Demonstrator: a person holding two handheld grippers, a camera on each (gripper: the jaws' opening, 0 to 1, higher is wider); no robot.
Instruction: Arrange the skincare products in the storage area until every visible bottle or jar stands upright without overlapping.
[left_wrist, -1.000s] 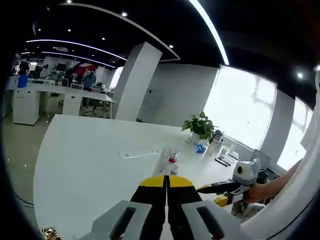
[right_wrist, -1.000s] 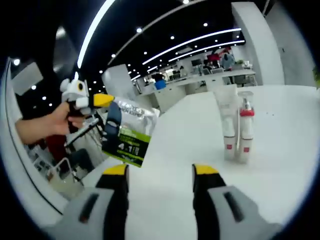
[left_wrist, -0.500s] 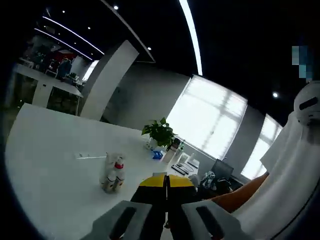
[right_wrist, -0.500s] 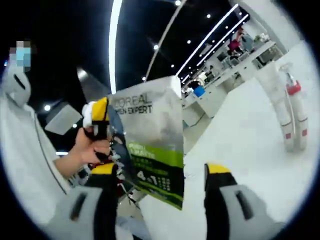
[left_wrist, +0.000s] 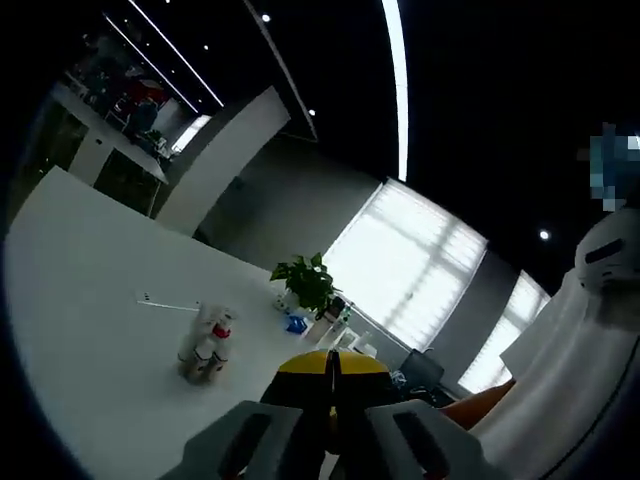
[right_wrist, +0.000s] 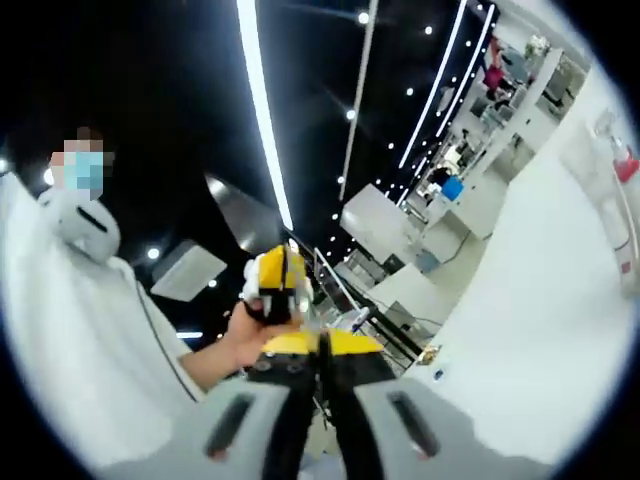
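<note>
Two skincare bottles stand upright and close together on the white table (left_wrist: 80, 300): a white tube (left_wrist: 193, 345) and a pump bottle with a red collar (left_wrist: 214, 345). Both show again at the far right of the right gripper view, the tube (right_wrist: 606, 190) and the pump bottle (right_wrist: 628, 170). My left gripper (left_wrist: 331, 362) is shut, well short of them. My right gripper (right_wrist: 320, 343) is shut too, its tips just under the left gripper (right_wrist: 278, 290). The silver and green sachet (right_wrist: 322, 322) shows as a thin edge-on sliver between them.
A potted plant (left_wrist: 305, 282) and small items (left_wrist: 335, 318) stand at the table's far side, and a flat strip (left_wrist: 168, 304) lies beyond the bottles. A person's hand (right_wrist: 240, 340) and white sleeve (right_wrist: 70, 330) are at the left.
The right gripper's jaws, open around the sachet half a second ago, have shut. The sachet has turned edge-on. Both views have tilted upward, and the bottles sit farther off.
</note>
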